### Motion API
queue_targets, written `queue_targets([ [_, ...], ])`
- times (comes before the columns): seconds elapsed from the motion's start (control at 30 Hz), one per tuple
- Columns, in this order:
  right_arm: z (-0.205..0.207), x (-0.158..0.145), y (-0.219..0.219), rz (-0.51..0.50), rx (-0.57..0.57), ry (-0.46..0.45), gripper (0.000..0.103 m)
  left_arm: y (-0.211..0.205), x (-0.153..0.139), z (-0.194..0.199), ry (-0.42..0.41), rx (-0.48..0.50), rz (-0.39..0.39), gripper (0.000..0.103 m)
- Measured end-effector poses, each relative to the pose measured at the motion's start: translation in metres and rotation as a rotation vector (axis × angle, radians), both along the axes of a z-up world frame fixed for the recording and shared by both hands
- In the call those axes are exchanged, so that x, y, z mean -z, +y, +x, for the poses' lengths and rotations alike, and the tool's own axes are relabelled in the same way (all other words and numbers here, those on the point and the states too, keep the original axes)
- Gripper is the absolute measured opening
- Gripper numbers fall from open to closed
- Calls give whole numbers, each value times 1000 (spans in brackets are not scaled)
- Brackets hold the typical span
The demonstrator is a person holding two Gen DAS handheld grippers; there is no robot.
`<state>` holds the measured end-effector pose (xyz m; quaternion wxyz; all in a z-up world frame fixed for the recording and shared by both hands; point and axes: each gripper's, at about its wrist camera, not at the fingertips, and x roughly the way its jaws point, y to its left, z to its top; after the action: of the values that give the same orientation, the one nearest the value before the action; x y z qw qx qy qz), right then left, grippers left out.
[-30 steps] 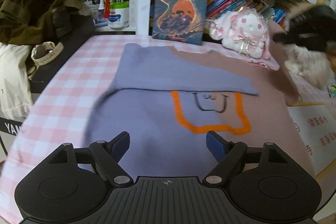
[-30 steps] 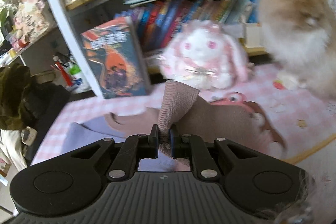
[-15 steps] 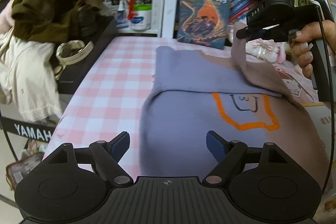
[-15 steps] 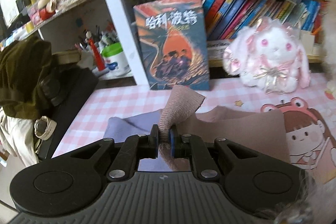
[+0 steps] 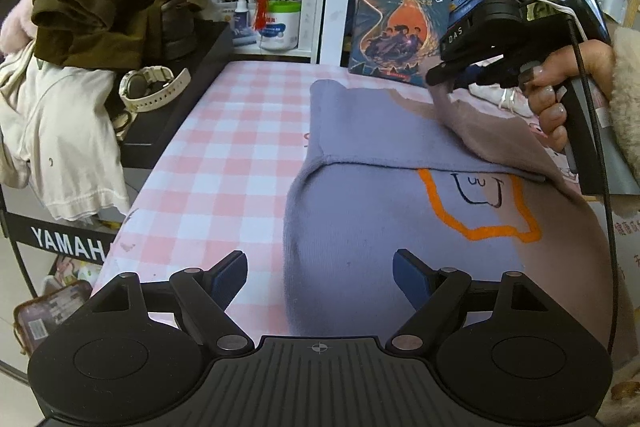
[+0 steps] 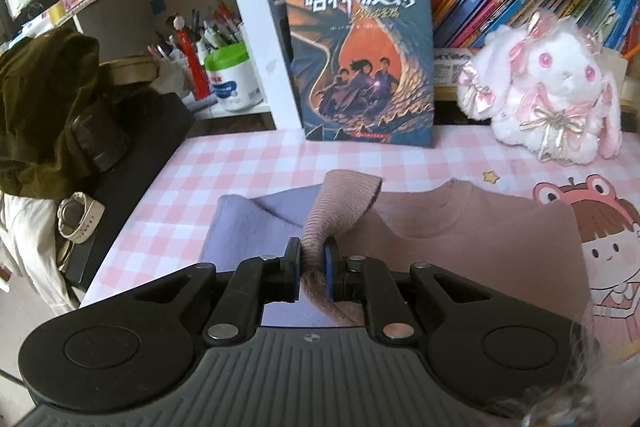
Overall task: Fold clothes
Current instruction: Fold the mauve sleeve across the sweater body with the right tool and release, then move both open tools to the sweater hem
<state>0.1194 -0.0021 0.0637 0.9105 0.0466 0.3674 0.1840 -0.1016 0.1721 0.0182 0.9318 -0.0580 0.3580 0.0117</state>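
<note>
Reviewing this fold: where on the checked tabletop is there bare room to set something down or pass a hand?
The widest free patch is the checked cloth between the sweater and the table's left edge by the black stand. A narrower strip runs between the sweater's collar and the book. The right side is crowded: the plush rabbit, the right gripper and the raised sleeve.

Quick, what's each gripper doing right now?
Left gripper: open, holding nothing.
Right gripper: jaws just eased apart, the pink cuff between them.
</note>
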Motion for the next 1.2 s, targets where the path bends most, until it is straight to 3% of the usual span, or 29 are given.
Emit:
queue_targets([
  [0.03,0,0,0,10,-8,5,23,0,0,0,-2,-1,0,82],
  [0.07,-2,-1,-2,30,-15,7,39,0,0,1,-4,-2,-2,82],
  [0.1,-3,-2,-4,50,-23,10,45,0,0,1,-5,-2,-3,82],
  [0.37,-28,-8,-28,81,-15,29,47,-4,2,4,-10,41,-29,82],
  [0.67,-103,17,-90,-40,31,59,57,-7,10,10,11,62,-69,82],
  [0.8,-130,32,-126,-73,106,117,58,-16,14,8,26,70,-78,82],
  [1.0,-164,43,-173,-70,208,173,58,-28,16,-1,49,49,-69,82],
  [1.2,-192,51,-201,-32,229,216,58,-36,14,-18,74,-6,-49,82],
])
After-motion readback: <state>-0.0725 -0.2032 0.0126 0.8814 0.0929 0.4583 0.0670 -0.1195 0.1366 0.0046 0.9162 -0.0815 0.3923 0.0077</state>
